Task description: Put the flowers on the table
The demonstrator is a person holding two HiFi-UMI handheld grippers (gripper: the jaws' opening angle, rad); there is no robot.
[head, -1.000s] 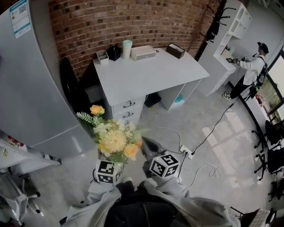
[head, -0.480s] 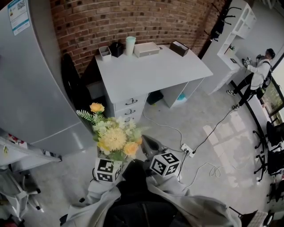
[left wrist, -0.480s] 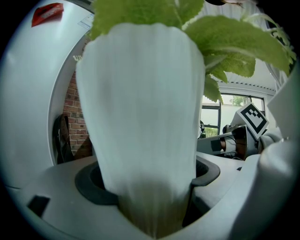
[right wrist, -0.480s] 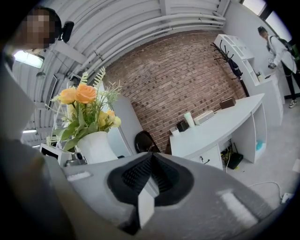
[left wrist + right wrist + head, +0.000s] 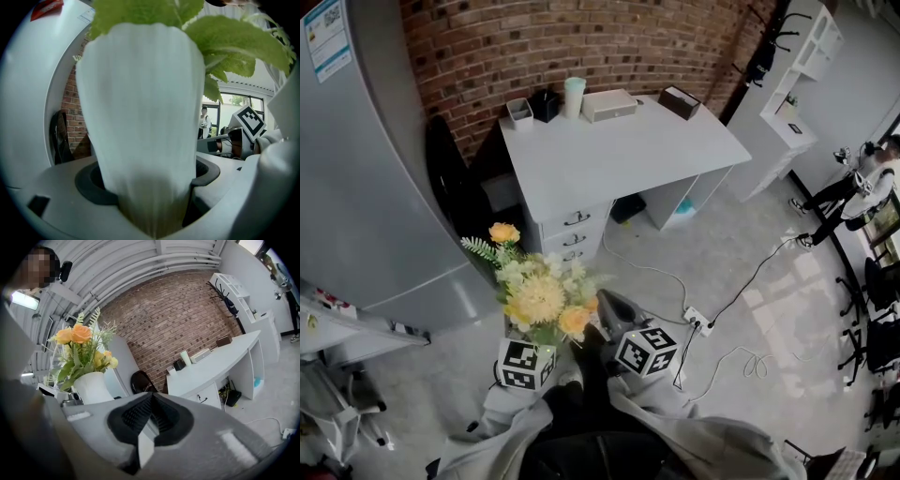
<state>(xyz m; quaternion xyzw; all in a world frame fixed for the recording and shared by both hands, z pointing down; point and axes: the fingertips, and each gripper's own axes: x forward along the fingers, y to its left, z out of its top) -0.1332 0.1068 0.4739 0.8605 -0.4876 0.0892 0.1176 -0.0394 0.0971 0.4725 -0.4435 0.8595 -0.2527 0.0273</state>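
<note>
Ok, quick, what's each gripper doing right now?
Left gripper: shut on the white ribbed vase of yellow and orange flowers.
Right gripper: shut, jaws together, nothing between them.

White table (image 5: 628, 155), with cup (image 5: 575, 96), flat white box (image 5: 609, 104) and dark tray (image 5: 679, 101) along its back edge.
</note>
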